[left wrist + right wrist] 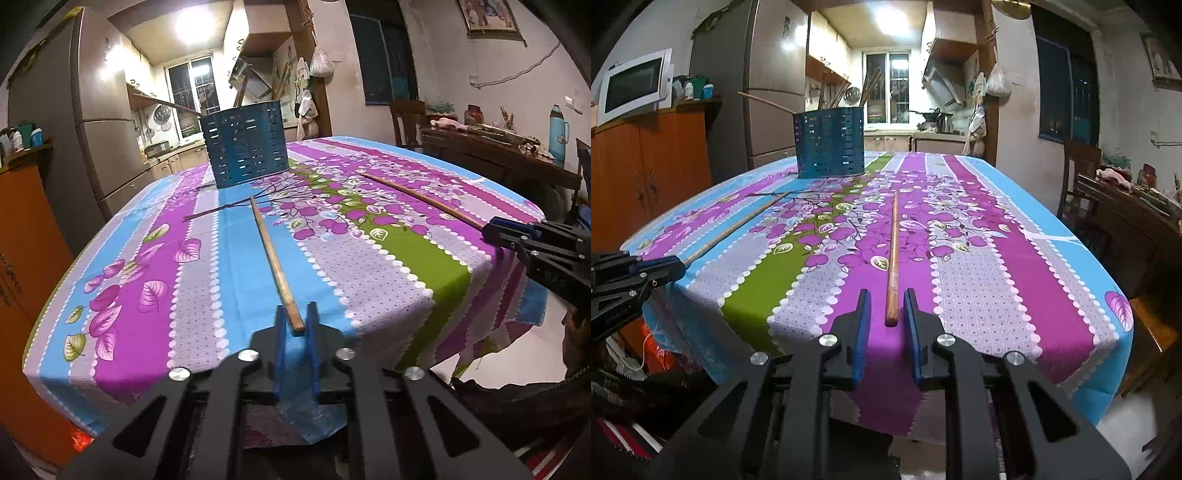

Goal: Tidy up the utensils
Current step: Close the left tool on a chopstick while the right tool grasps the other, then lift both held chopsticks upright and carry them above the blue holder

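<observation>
Kitchen light is spilling over the table [110, 354], which is wearing a striped, leaf-printed cloth, and two wooden chopsticks are lying flat on it near your edge, well apart from each other. Starting on the left: your left gripper [296, 318] is sitting with its blue pads apart, straddling the butt end of the left chopstick [273, 264]; the right pad looks to be touching or nearly touching the wood, the left one is still clear of it. That stick is angling away to the left, toward the blue slotted holder [245, 144] standing upright at the far side with a few sticks already leaning out of it. Before you are squeezing, be squaring the pads to the stick's line, since it is crossing them at a slant and would probably twist as they close. Moving right, your right gripper [885, 308] is also parted, with the right chopstick [893, 254] running almost straight up the gap, its end between the pads and touching neither. This one is looking well centred; be pushing slightly further along it so the pads are biting more than the tip. Close each gently, as a thin round stick on cloth is likely to roll, then be lifting level before carrying toward the holder.
</observation>
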